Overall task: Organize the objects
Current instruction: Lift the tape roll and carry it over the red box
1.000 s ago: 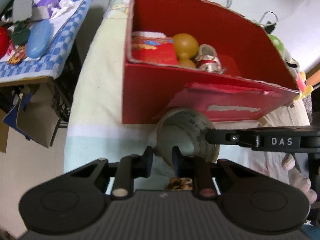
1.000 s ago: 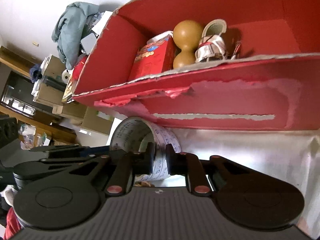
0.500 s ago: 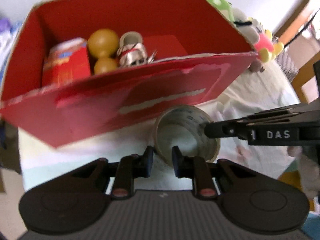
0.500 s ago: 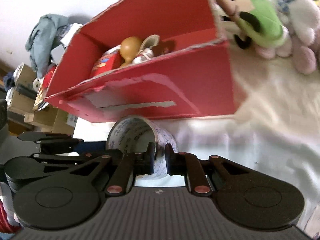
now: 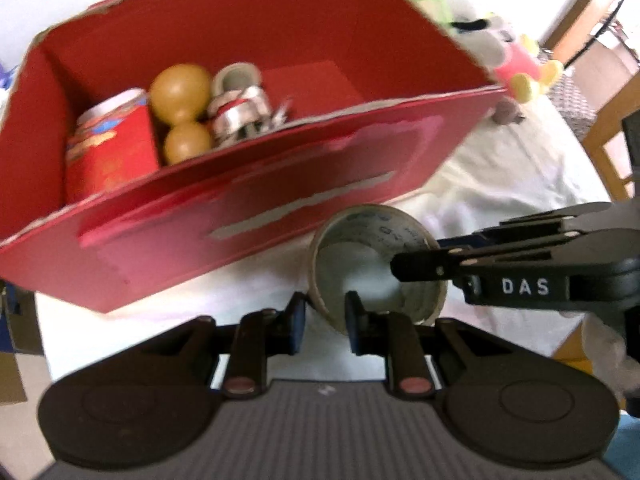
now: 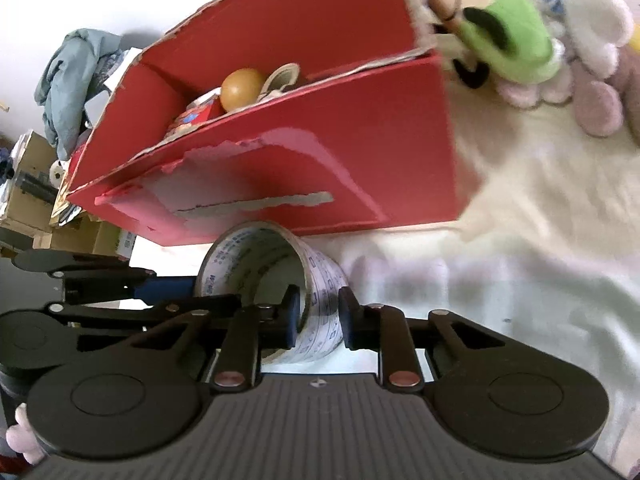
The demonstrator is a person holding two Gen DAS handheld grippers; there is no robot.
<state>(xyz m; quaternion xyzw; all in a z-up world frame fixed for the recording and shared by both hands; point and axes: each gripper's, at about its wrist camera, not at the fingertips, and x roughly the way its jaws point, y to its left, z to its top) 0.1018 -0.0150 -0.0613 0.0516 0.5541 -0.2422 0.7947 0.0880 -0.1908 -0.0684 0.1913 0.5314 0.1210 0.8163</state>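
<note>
A wide tape roll [image 5: 376,268] is pinched at its near wall by the left gripper [image 5: 322,316], one finger inside the ring and one outside. The right gripper [image 6: 318,316] straddles the opposite wall, but its fingers are opening and a small gap is seen at the outer pad, so the hold is judged to be passing to the left side alone. The pinch should be kept firm until the right fingers are fully clear. Just beyond the fingertips stands the red box [image 5: 280,208], whose near rim is higher than the roll, so a lift is needed first. Inside, free room is seen right of the gourd [image 5: 182,112]. Plush toys [image 6: 520,28] crowd the right corner.
</note>
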